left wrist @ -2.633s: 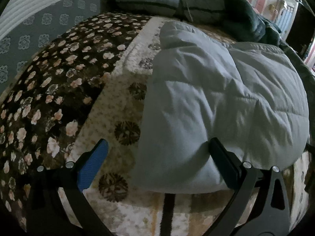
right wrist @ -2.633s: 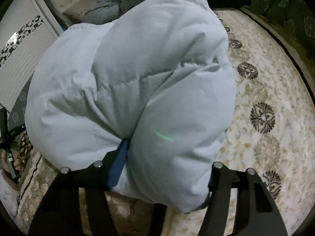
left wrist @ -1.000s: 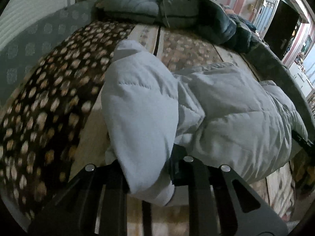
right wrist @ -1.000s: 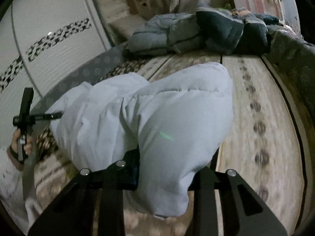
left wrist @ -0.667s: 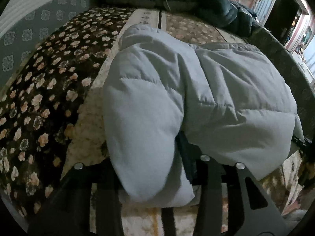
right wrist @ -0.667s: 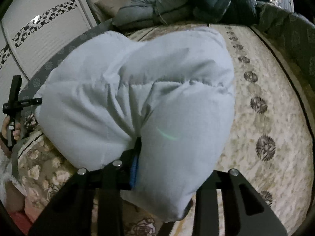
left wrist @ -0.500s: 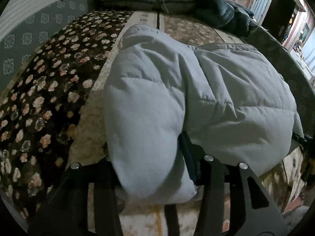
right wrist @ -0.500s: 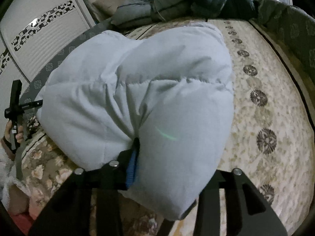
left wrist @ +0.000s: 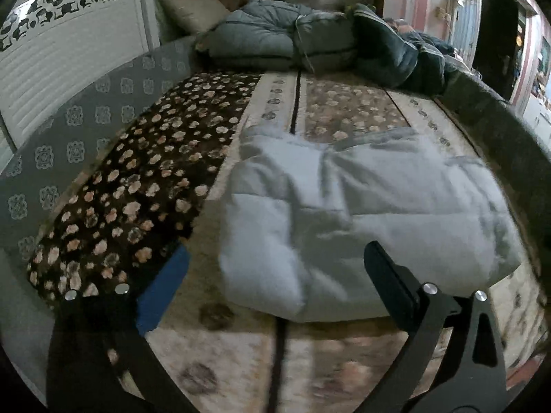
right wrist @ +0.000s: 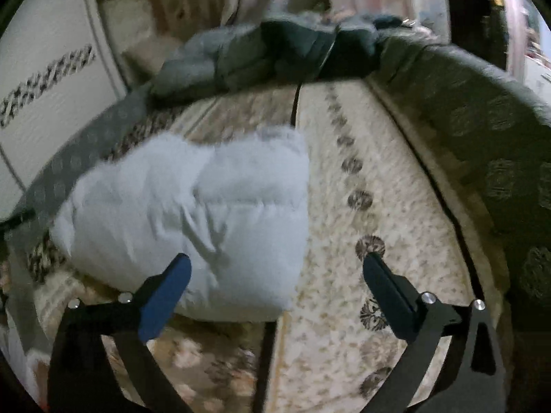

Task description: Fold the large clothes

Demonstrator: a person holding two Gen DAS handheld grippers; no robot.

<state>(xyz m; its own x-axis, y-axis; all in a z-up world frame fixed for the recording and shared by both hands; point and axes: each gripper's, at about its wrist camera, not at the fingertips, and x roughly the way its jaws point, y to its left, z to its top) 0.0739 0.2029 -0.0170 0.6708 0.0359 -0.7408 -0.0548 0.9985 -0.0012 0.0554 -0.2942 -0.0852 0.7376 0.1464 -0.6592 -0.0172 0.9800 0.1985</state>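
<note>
A pale blue puffy jacket (left wrist: 344, 220) lies folded in a thick bundle on the patterned bed cover (left wrist: 344, 361). In the right wrist view the jacket (right wrist: 193, 213) lies at the centre left. My left gripper (left wrist: 275, 268) is open and empty, drawn back just in front of the bundle's near edge. My right gripper (right wrist: 275, 272) is open and empty, in front of the bundle's near right corner, not touching it.
A pile of grey and dark green clothes (left wrist: 310, 44) lies at the head of the bed. A dark floral blanket (left wrist: 137, 186) covers the bed's left side. A white wardrobe (left wrist: 62, 51) stands at the left. A dark patterned bed edge (right wrist: 489, 137) runs along the right.
Both grippers were shut on the jacket's folds half a second ago. Both have opened, let go and pulled back. The jacket now rests flat on the bed.
</note>
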